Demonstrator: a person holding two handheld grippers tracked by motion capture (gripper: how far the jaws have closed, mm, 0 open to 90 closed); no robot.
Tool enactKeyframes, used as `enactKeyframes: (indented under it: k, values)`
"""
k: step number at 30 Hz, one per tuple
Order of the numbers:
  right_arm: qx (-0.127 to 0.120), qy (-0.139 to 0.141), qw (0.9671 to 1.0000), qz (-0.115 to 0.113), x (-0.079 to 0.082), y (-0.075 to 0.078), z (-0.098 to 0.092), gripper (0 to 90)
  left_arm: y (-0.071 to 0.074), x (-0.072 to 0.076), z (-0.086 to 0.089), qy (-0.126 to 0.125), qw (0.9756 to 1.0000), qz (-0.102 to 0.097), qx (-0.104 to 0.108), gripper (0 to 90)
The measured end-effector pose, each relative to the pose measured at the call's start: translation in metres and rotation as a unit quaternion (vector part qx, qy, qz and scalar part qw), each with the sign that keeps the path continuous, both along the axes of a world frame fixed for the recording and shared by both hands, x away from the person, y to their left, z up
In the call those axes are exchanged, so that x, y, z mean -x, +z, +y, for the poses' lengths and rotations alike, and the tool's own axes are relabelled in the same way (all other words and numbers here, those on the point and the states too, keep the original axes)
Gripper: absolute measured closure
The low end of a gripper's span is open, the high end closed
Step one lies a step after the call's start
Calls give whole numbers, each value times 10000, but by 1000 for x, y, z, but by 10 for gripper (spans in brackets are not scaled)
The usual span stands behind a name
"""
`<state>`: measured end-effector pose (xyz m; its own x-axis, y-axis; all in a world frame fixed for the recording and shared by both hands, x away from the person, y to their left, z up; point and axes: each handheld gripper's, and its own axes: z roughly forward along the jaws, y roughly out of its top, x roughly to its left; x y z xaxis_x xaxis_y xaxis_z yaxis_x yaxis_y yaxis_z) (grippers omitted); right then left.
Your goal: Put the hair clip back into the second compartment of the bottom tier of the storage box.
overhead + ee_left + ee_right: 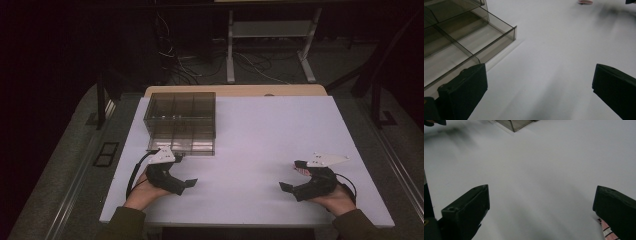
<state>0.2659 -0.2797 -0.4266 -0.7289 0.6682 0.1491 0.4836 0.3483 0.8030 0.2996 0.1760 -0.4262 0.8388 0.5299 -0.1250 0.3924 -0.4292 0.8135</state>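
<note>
Left hand-held gripper [176,172] rests on the white worktop [250,140], jaws apart, nothing between them; right hand-held gripper [295,176] likewise gapes beside a small pink striped item [607,232]. Farther back, just beyond the left one, sits the clear compartment box [181,122].

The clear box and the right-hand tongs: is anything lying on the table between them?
No. In the high view, only bare white table stretches between the clear box and the right tongs.

Left gripper [186,175] agape; right gripper [294,176] seemingly too
</note>
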Motion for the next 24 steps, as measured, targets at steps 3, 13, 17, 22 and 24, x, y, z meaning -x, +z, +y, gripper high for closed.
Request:
enactKeyframes:
  k: [3, 13, 17, 22, 24]
  values:
    - [-2, 6, 10000, -5, 0, 1, 0, 2, 1, 2, -2, -16, 10000, 1, -4, 0]
    - [135, 121, 9998, 85, -2, 6, 1, 3, 1, 6, 1, -8, 9999, -13, 128, 3]
    - [163, 134, 9997, 76, -4, 6, 0, 3, 0, 6, 2, 6, 9999, 12, 141, 3]
    - [162, 103, 9998, 66, -5, 8, -1, 3, -1, 8, 2, 10, 9998, 57, 174, 3]
    - [170, 76, 9998, 48, -6, 8, -2, 3, -1, 7, 2, 18, 9998, 66, 188, 3]
